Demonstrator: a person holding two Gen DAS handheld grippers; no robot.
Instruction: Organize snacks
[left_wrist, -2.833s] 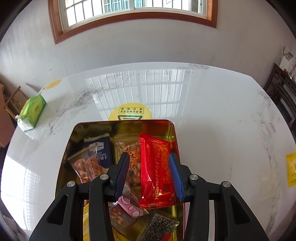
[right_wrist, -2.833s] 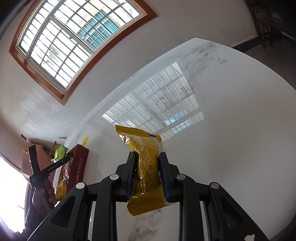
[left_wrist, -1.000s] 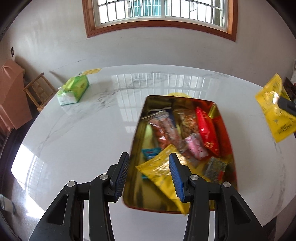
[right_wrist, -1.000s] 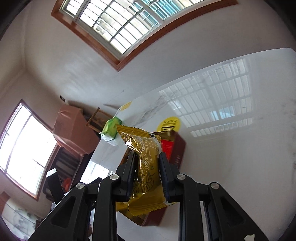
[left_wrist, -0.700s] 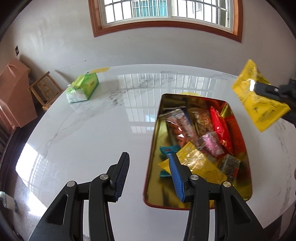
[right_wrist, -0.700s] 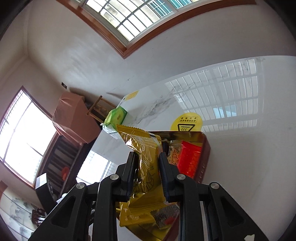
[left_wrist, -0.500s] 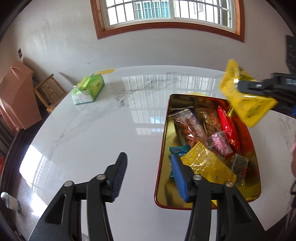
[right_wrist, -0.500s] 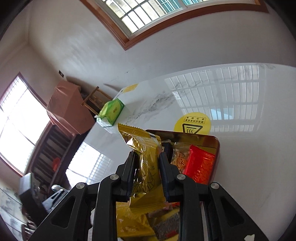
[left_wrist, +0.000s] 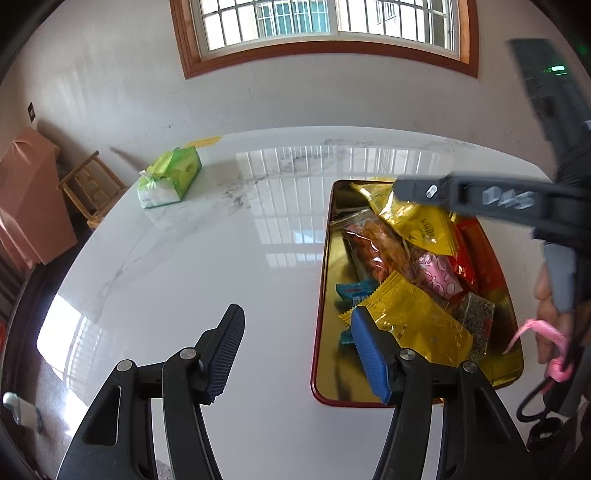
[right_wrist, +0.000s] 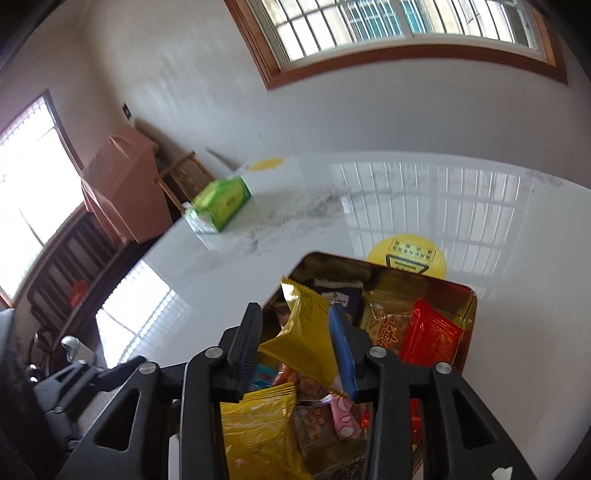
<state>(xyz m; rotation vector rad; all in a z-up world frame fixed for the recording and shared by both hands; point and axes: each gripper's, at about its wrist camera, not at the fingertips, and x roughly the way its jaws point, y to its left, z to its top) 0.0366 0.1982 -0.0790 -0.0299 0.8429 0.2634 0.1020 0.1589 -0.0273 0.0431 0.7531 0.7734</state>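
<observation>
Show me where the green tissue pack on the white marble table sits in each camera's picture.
Left wrist view: green tissue pack, upper left, on the table's far side.
Right wrist view: same pack, left of centre, near the table's edge.
Shared landmark: the gold snack tin, nearer the camera in both.

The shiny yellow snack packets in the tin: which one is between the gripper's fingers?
The gold-yellow foil packet at the far end of the red-rimmed metal tin, between the right gripper's just-opening jaws. The other yellow packet lies flat at the near end.
</observation>
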